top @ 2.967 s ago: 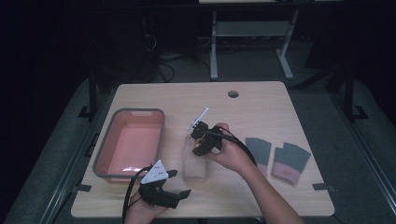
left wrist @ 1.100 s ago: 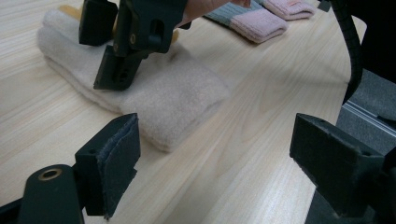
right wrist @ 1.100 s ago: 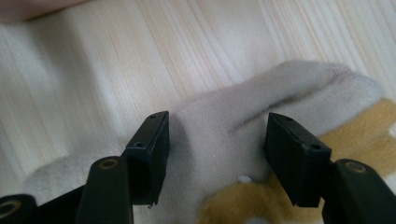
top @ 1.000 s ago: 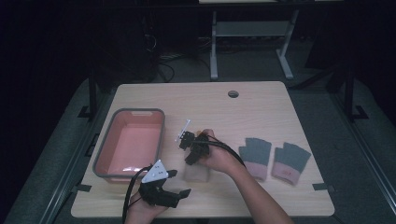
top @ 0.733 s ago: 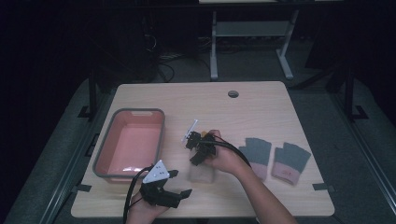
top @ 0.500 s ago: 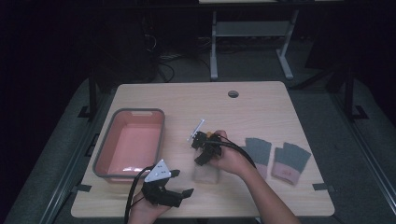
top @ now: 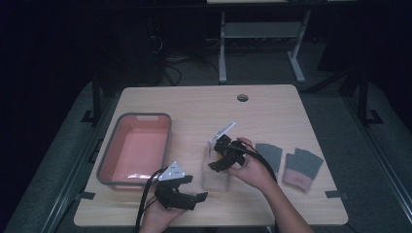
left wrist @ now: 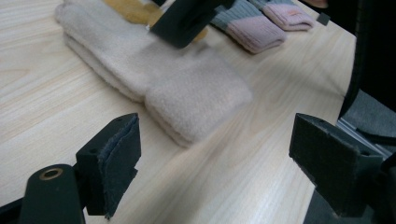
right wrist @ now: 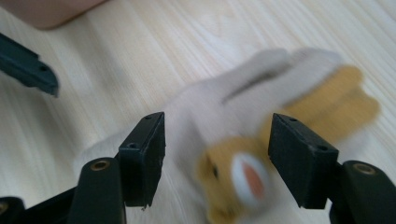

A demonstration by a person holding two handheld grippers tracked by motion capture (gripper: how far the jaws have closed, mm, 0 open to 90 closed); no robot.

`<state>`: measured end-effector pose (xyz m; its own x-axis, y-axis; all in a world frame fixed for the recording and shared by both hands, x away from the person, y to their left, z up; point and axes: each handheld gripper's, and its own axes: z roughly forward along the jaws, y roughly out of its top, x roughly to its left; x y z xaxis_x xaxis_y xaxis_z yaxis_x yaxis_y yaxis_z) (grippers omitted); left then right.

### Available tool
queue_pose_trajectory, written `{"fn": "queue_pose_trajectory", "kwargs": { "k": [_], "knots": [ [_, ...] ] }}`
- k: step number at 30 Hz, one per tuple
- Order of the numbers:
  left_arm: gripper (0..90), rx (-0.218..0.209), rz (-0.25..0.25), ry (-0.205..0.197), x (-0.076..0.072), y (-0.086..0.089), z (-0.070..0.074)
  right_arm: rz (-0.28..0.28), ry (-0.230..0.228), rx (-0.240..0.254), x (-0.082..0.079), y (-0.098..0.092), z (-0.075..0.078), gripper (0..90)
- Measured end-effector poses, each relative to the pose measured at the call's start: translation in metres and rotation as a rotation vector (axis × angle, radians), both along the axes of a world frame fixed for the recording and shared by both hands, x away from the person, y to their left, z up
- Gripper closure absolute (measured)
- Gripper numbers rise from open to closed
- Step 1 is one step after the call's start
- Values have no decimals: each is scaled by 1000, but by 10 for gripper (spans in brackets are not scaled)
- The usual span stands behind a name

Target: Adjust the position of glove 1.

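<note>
Two pairs of jaws stand parted, neither gripping anything. Our right gripper (top: 219,158) hovers over the cream glove (top: 215,175), which lies flat on the surface (top: 194,107) between the pink bin (top: 102,165) and the grey gloves (top: 286,162); its jaws have just been opening, with the glove below them but not pinched. Our left gripper (top: 187,199) rests near the front edge. We judge that a shallow pinch could catch just one layer, so the glove might drag or unfold.
</note>
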<state>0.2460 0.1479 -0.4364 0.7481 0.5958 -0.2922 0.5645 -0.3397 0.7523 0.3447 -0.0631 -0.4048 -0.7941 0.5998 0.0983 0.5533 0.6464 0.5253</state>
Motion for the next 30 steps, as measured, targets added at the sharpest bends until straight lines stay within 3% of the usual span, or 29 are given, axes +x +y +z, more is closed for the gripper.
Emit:
{"fn": "queue_pose_trajectory", "kwargs": {
  "k": [4,8,14,19,25,30],
  "knots": [
    [165,13,44,15,11,-7,2,-44,0,49,-3,-19,2,347],
    [165,-17,95,82,23,-13,0,-87,11,70,-7,-33,1,335],
    [191,-6,101,143,36,-22,-4,-161,48,137,-11,-50,-7,331],
    [259,11,124,182,42,-27,-8,-224,93,185,-16,-57,-22,325],
    [360,51,125,187,46,-29,-14,-267,149,246,-16,-60,-33,345],
    [398,79,118,208,48,-30,-19,-288,179,250,-13,-55,-39,350]
  ]
}}
